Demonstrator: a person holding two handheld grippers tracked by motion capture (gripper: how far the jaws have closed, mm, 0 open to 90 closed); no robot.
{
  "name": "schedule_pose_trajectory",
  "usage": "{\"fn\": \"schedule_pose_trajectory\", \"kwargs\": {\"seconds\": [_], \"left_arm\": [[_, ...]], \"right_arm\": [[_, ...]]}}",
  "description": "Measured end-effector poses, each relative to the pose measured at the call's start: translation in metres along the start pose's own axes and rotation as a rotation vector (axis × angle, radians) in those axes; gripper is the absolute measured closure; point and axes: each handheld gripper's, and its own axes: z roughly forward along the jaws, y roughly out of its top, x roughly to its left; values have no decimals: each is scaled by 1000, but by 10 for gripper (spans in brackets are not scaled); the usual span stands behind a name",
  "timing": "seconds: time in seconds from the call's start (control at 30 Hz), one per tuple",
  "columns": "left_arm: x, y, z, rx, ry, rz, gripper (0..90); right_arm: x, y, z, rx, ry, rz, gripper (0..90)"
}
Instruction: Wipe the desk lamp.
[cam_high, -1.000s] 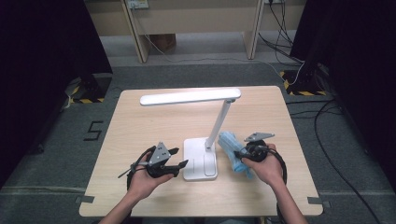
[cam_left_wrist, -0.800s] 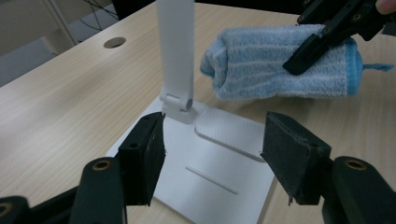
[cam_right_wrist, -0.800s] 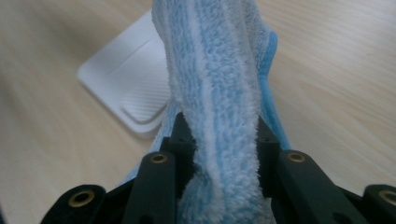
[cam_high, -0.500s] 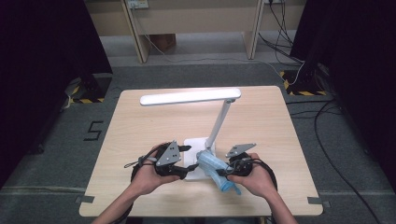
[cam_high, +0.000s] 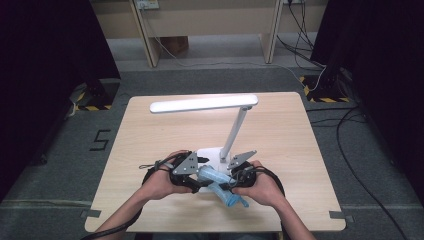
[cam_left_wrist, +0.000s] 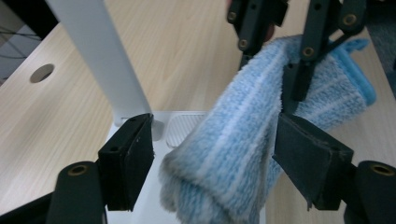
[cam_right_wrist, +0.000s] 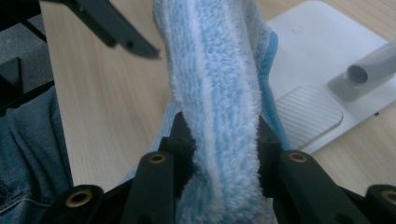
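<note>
L gripper (cam_high: 196, 176) sits at the near table (cam_high: 150, 130) edge, by the lamp (cam_high: 220, 112) base; its 2 jaws have just been opening and stand spread, blue cloth (cam_left_wrist: 243, 140) between them w/ a gap on the left pad side. R gripper (cam_high: 231, 181) just beside it, jaws pinching the cloth's middle. Cloth hangs betw. both, over the base's front edge.

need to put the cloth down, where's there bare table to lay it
Bare wood lies left of the lamp base, out to the table edge, and right of the lamp's stem to the right edge. The near middle is crowded: both tongs, left and right, meet at the blue cloth there.
</note>
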Motion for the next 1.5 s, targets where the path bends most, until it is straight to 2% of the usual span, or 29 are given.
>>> {"fn": "schedule_pose_trajectory", "kwargs": {"seconds": [0.07, 0.13, 0.23, 0.33, 0.4, 0.43, 0.5, 0.57, 0.63, 0.67, 0.73, 0.8, 0.83, 0.87, 0.9, 0.93, 1.0, 1.03, 1.07, 1.1, 1.13, 1.17, 1.27, 1.33, 1.37, 1.43, 1.5], "left_arm": [[0, -1, 1, 26, -37, 37, 276], [1, -2, 1, 34, -57, 57, 292], [1, 0, 1, 53, -76, 74, 327], [-1, 0, 2, 76, -105, 99, 404], [-2, -2, 2, 95, -107, 121, 487], [-3, -2, 1, 102, -108, 118, 539], [-4, -1, 0, 110, -90, 119, 612], [-5, -1, -3, 109, -79, 122, 665], [-5, -3, -8, 87, -64, 112, 696], [-4, -5, -12, 72, -52, 92, 703], [-3, -10, -19, 55, -23, 62, 708], [-2, -14, -29, 44, 16, 28, 711], [-2, -16, -35, 35, 52, -7, 712], [-2, -17, -39, 35, 69, -29, 712], [-1, -19, -45, 34, 95, -66, 712], [-1, -22, -50, 34, 113, -104, 712], [-1, -29, -60, 23, 150, -170, 711], [-1, -31, -66, 13, 173, -198, 711], [-2, -34, -71, 3, 195, -224, 711], [-2, -36, -76, -12, 211, -255, 711], [-3, -39, -80, -36, 225, -295, 709], [-3, -41, -85, -55, 238, -337, 709], [-5, -49, -100, -111, 308, -409, 708], [-6, -50, -108, -141, 340, -439, 709], [-7, -50, -115, -156, 361, -452, 710], [-7, -49, -123, -176, 397, -472, 710], [-7, -50, -132, -196, 430, -491, 710]], "right_arm": [[0, 3, -1, -10, 17, -15, 683], [-2, 5, -2, -27, 47, -32, 682], [-1, 7, 1, -13, 73, -60, 682], [0, 9, 4, -9, 92, -78, 683], [0, 10, 4, -15, 98, -87, 682], [1, 11, 4, -10, 94, -74, 680], [1, 13, 5, -20, 92, -96, 671], [2, 15, 5, -24, 79, -103, 652], [3, 17, 4, -50, 71, -105, 591], [3, 18, 3, -70, 81, -100, 554], [2, 19, -2, -146, 92, -87, 483], [0, 20, -12, -227, 99, -72, 470], [-1, 21, -18, -269, 99, -58, 459], [-3, 21, -25, -321, 94, -32, 454], [-7, 19, -33, -386, 62, 2, 453], [-7, 19, -33, -386, 62, 2, 453], [-14, 13, -39, -443, 33, 54, 479], [-21, 4, -39, -432, -50, 103, 574], [-21, 4, -39, -432, -50, 103, 574], [-23, 0, -35, -398, -95, 122, 612], [-25, -7, -23, -352, -140, 151, 679], [-25, -7, -23, -352, -140, 151, 679], [-24, -14, -1, -271, -198, 143, 740], [-25, -17, 13, -245, -217, 155, 779], [-25, -19, 24, -214, -251, 159, 814], [-25, -20, 27, -209, -257, 159, 825], [-24, -20, 33, -193, -291, 147, 851]]}}
